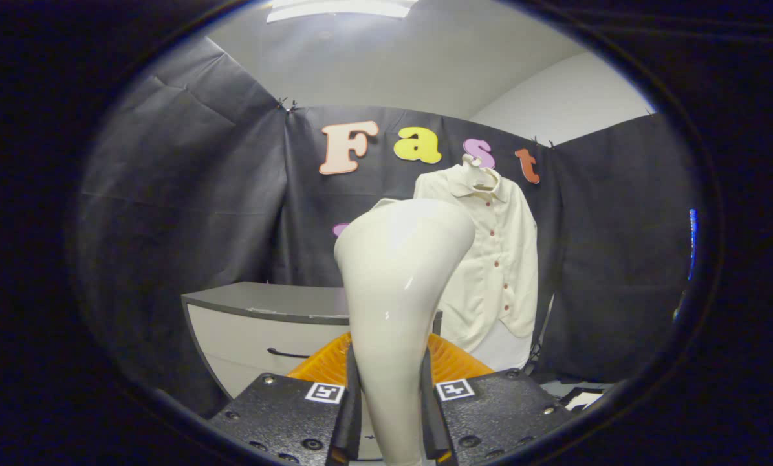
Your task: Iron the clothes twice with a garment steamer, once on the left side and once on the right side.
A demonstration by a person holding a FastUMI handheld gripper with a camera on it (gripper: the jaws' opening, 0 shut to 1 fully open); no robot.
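Observation:
A glossy cream garment steamer (396, 285) stands upright between my fingers, its handle pinched by both black pads and its wide head rising above them. My gripper (391, 414) is shut on that handle. Beyond the steamer's head, a cream button-up shirt (499, 259) hangs on a white hanger (473, 167) against the black cloth wall. The steamer's head hides the shirt's left edge. A gap separates the steamer from the shirt.
A white cabinet (257, 330) with a grey top and a dark drawer handle stands ahead, left of the steamer. An orange ribbed part (454, 362) shows just behind the fingers. Cables and dark items (574, 391) lie low beside the shirt.

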